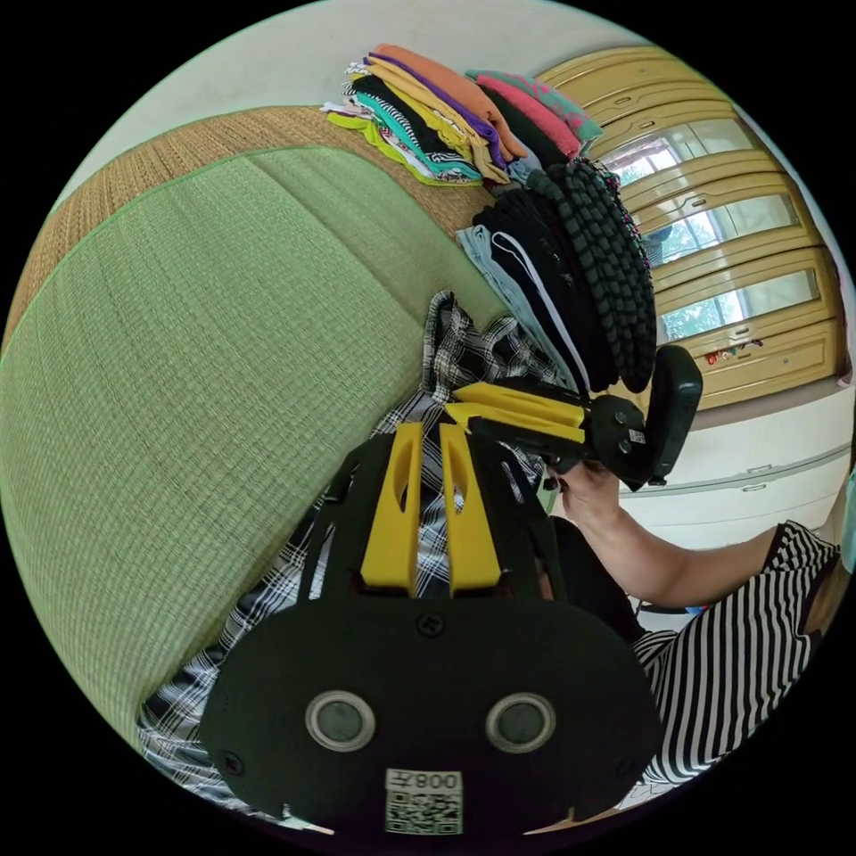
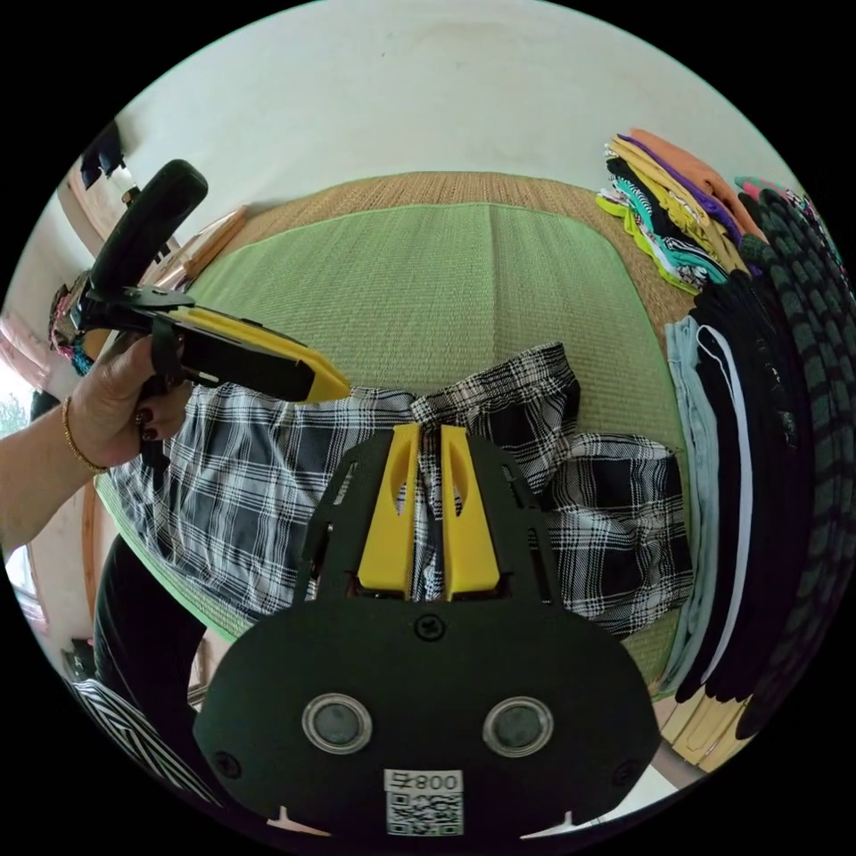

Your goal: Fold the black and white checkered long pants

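Checkered pants (image 2: 535,481) lie across a green mat (image 2: 428,276). Right hand-held gripper (image 2: 429,434) pinches their middle bunch; left hand-held gripper (image 2: 334,385), jaws together, hovers beside one end.

A white sticker (image 1: 423,801) sits at the bottom centre of the frame on the black body of the left gripper (image 1: 428,434). It carries a square code and a short printed line. The right gripper (image 2: 428,434) bears a matching sticker (image 2: 423,801) at bottom centre.

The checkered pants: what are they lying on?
The checkered pants lie on a green woven mat, which rests on a brown woven one. Whatever lies directly beneath the fabric is covered.
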{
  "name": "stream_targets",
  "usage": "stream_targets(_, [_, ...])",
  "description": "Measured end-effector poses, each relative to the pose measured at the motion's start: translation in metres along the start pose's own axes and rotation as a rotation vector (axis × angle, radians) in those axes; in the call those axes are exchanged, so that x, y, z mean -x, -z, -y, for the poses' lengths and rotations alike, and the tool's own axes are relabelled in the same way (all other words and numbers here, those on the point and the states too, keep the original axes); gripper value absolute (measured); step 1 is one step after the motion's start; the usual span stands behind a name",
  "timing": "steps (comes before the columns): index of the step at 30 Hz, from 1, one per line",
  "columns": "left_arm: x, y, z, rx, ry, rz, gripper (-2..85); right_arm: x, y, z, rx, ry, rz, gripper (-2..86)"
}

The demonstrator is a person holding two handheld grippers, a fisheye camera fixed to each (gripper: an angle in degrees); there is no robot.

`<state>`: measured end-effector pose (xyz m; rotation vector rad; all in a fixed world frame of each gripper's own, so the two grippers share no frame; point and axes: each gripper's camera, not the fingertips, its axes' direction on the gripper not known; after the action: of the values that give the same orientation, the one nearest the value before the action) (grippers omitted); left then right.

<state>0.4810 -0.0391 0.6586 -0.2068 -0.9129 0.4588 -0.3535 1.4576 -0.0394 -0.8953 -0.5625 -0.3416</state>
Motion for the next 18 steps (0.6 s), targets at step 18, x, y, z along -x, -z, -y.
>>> stream_targets(18, [-0.081,0.023,0.087,0.006,-0.106,-0.036,5.1,-0.123,0.09,-0.146,-0.322,-0.381,0.235,0.4])
